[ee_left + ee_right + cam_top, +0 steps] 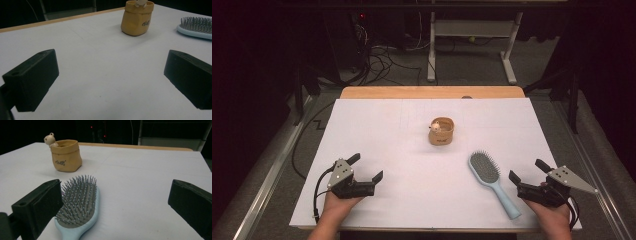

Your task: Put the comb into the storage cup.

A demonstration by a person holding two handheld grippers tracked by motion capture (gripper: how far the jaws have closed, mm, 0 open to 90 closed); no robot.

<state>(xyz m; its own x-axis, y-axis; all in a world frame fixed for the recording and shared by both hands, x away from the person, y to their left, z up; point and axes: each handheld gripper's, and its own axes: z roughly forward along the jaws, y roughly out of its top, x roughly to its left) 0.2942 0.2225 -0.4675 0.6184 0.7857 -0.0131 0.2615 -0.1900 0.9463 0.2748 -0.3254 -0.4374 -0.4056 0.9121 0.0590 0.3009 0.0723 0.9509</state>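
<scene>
A pale blue hairbrush lies bristles up on the white sheet at the right, its handle pointing toward the front edge. My right gripper stands open just right of that handle, resting low near the front right; in the right gripper view the hairbrush lies beside the left jaw, with nothing between the jaws of the right gripper. A small tan pot with a little bear figure on its rim stands mid-table. My left gripper is open at the front left, empty, and its view shows the left gripper, pot and hairbrush.
The white sheet covers a wooden table whose far edge shows at the back. Beyond it are floor cables and a desk frame in the dark.
</scene>
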